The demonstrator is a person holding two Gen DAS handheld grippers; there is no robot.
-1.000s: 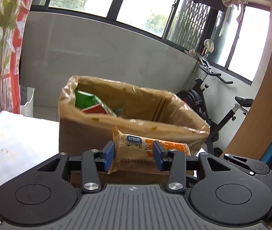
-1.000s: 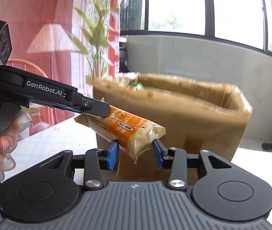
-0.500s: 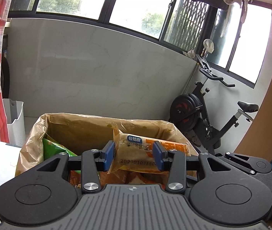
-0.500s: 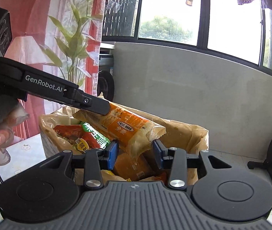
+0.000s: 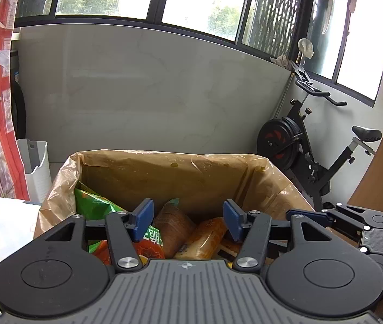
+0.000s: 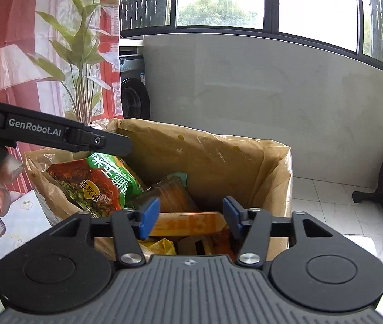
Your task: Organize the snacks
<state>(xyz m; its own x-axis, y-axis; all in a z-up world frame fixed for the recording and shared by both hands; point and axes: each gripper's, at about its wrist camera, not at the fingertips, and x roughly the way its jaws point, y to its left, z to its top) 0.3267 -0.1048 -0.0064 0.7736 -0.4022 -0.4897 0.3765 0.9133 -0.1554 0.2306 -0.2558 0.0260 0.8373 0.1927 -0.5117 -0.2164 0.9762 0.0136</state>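
Both jaws were opening, nothing between them: left gripper point(image 5: 187, 222) and right gripper point(image 6: 190, 220) hung over the lined box point(image 5: 164, 172), snacks point(image 6: 102, 186) inside. Best withdraw straight up, clear of the liner.

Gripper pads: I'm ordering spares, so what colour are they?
Blue pads on black fingers; clearest in the left wrist view.

One box, a heap of snacks, two grippers
One bag-lined cardboard box point(image 5: 164, 172); inside it one green snack bag point(image 6: 110, 181), one brown packet point(image 5: 173, 226), one orange wrapped bar point(image 5: 204, 236), one small yellow packet point(image 6: 161, 245) — more lie underneath, too hidden to count. Two grippers, one exercise bike point(image 5: 312, 148), one white bin point(image 5: 36, 167)
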